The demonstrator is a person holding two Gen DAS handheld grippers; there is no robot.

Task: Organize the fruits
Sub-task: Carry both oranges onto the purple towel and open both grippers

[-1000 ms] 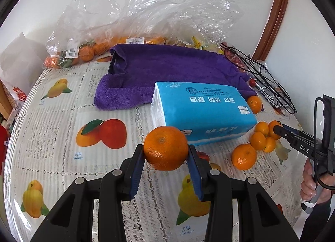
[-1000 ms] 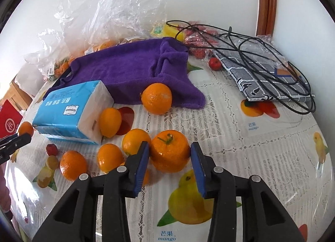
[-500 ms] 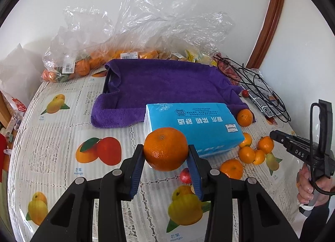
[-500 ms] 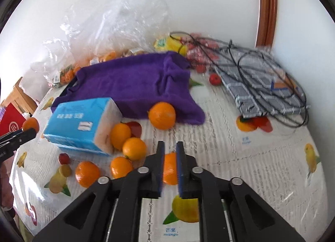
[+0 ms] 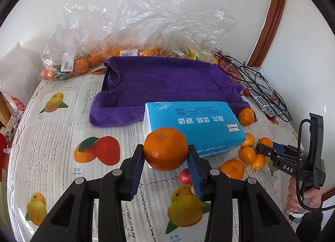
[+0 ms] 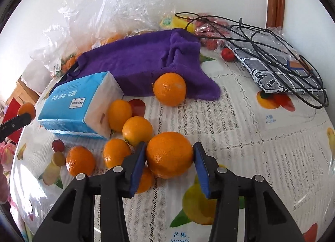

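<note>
The counter (image 6: 261, 147), covered with a lace-patterned cloth printed with fruit, is crowded: a purple towel (image 5: 167, 83) is spread over a dark tray at the back, with crumpled plastic bags (image 5: 146, 22) of more fruit behind it, and a blue tissue pack (image 5: 196, 124) lies in front of the towel. A patterned flat packet with a black wire rack (image 6: 278, 58) on it is seen to the right. The step in hand is judged to be the gathering of loose oranges. One orange (image 5: 166, 151) is held clear of the counter in the narrow jaws of the left gripper (image 5: 167, 158). The jaws of the right gripper (image 6: 169, 162) have just been opening, and a second orange (image 6: 169, 154) now sits between them on the counter; whether the pads press on it cannot be told, so a firm closing is called for before any lift. A cluster of smaller oranges (image 6: 137, 130) lies just beside the left pad and could be nudged or rolled. Another orange (image 6: 169, 89) rests against the towel's edge, and a small red fruit (image 6: 58, 145) lies near the tissue pack.
</note>
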